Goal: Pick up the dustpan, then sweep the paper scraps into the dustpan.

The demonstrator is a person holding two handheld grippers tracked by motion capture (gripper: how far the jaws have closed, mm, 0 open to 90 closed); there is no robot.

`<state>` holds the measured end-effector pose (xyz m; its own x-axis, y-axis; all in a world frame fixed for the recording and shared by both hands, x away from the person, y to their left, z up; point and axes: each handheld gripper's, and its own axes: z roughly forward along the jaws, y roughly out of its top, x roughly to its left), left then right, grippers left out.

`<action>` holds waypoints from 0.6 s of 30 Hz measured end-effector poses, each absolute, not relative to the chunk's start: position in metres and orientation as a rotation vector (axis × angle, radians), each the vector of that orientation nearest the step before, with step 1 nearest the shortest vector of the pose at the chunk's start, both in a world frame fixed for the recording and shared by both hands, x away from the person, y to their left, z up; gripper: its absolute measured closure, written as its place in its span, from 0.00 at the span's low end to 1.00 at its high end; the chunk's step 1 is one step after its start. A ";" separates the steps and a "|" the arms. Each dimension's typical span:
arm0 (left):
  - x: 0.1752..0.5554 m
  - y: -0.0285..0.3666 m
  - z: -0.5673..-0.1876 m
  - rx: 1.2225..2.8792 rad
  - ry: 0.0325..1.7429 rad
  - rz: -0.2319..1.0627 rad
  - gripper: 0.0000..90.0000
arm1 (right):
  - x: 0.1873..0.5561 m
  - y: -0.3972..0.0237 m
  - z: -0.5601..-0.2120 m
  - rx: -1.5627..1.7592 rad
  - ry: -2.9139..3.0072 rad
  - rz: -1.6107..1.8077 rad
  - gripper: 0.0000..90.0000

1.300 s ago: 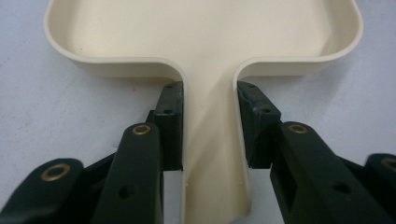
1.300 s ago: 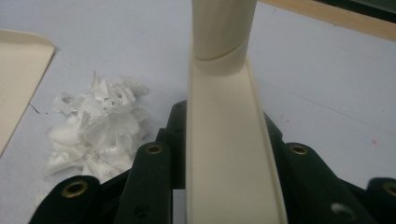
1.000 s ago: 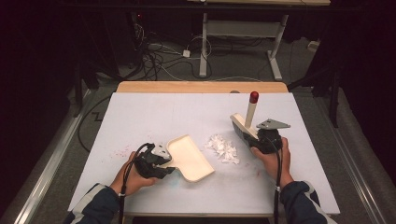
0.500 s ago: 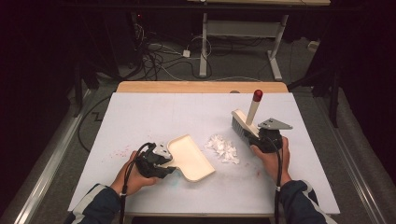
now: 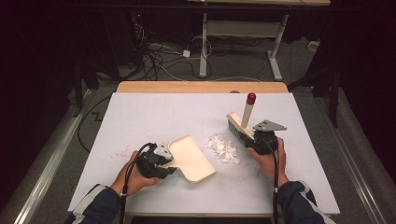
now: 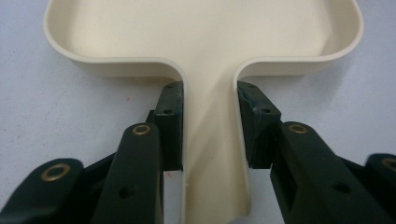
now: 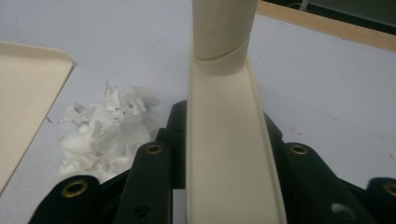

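Observation:
A cream dustpan (image 5: pixel 191 158) lies flat on the white table, mouth toward the right. My left gripper (image 5: pixel 161 161) is shut on its narrow handle (image 6: pixel 210 154), a black pad (image 6: pixel 172 121) pressed on each side. A cream brush (image 5: pixel 240 125) with a red-tipped handle (image 5: pixel 251 99) stands on its bristles right of a small heap of white paper scraps (image 5: pixel 223 148). My right gripper (image 5: pixel 254 136) is shut on the brush's back (image 7: pixel 229 154). In the right gripper view the scraps (image 7: pixel 105 130) lie to the left, between the brush and the dustpan's edge (image 7: pixel 28 102).
The white sheet (image 5: pixel 154 116) covers the table, with a strip of bare wood (image 5: pixel 201 87) at the far edge. Faint pink specks (image 5: pixel 116 153) mark the sheet left of the dustpan. Beyond the table are cables and a desk frame (image 5: pixel 205 42) on the floor.
The brush in my right gripper has shifted slightly to the right and its handle stands a little more upright. The dustpan and left gripper have kept still.

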<state>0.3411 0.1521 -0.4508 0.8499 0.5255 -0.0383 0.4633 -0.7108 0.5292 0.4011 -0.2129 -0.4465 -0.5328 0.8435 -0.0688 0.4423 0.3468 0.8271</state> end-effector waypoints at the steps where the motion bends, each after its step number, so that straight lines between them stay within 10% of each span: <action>1: 0.341 0.152 -0.451 2.487 0.723 0.154 0.71 | 0.401 -0.212 -0.447 1.112 2.123 1.075 0.76; 18: 0.344 0.146 -0.452 2.481 0.722 0.140 0.71 | 0.392 -0.198 -0.455 1.129 2.094 1.162 0.75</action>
